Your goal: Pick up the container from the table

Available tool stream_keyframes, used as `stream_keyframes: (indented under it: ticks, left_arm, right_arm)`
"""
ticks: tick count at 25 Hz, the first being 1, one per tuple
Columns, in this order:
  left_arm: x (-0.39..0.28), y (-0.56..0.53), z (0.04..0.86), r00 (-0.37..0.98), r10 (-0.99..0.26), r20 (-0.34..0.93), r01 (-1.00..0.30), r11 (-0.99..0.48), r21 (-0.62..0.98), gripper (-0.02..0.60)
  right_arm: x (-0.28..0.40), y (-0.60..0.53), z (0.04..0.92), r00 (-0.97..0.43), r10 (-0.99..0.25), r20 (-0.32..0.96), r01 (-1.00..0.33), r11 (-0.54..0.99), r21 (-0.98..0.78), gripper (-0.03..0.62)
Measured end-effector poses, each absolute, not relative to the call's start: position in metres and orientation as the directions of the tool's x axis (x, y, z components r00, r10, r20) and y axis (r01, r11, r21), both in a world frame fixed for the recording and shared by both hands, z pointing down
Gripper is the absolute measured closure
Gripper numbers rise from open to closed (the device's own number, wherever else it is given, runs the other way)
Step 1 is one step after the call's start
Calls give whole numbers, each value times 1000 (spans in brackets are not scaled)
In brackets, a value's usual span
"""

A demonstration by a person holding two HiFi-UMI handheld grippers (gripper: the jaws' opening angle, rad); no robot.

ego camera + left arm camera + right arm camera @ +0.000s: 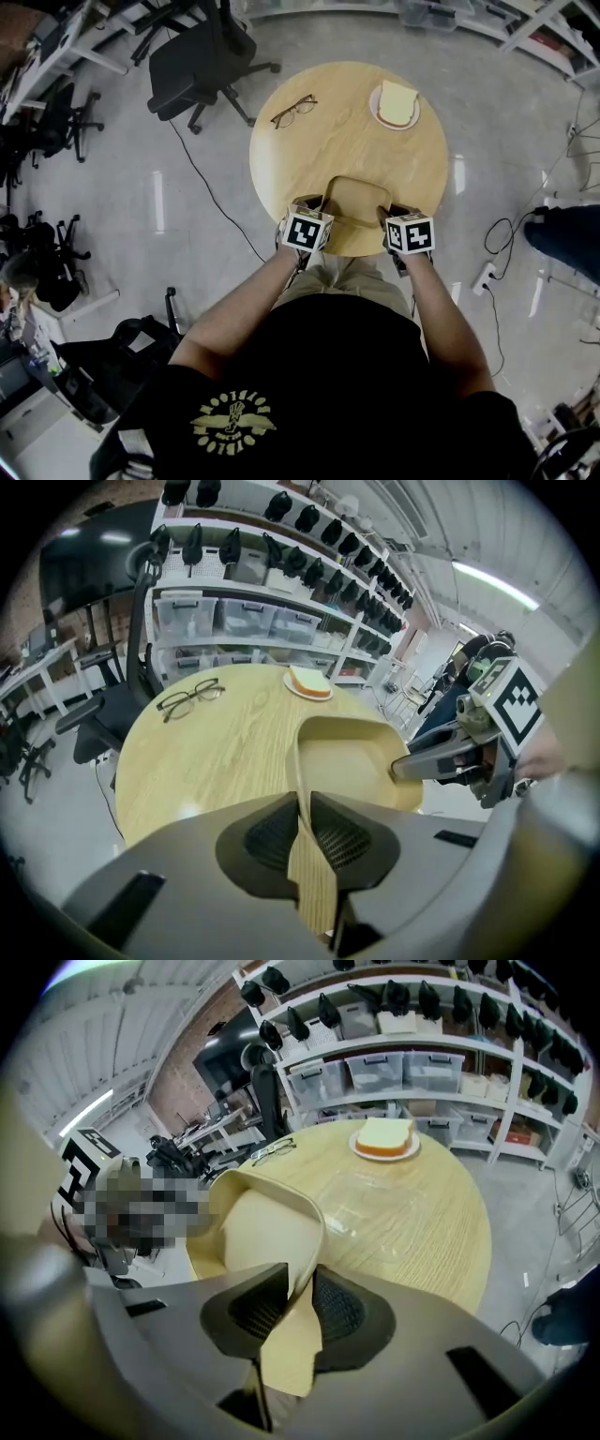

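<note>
A shallow tan container (356,199) lies at the near edge of the round wooden table (309,150), between my two grippers. My left gripper (317,210) is shut on the container's left wall (302,761), which runs between the ribbed pads (272,836). My right gripper (388,214) is shut on the right wall (314,1232), pinched between its pads (339,1312). In the left gripper view the right gripper (441,759) shows at the container's far side. I cannot tell whether the container's base rests on the table.
A pair of glasses (293,111) lies at the table's far left. A plate with a slice of bread (396,103) sits at the far right. A black office chair (202,61) stands beyond the table, and a cable (211,192) runs across the floor. Shelves with bins (234,616) line the wall.
</note>
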State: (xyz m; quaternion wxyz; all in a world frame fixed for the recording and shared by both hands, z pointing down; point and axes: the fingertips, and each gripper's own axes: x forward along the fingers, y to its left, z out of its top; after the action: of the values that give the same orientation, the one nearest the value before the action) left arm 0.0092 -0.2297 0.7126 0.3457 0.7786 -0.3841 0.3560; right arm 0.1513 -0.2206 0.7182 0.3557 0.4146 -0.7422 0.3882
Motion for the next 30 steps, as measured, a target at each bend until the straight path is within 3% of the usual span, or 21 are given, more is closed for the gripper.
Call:
stream_keyframes:
  ticks: [30]
  left_arm:
    - [-16,-257,477,496,-728,473,-856,-500,127,543]
  right_arm:
    - [130,-240,482,-368,-749,551,-913,403,-63,503]
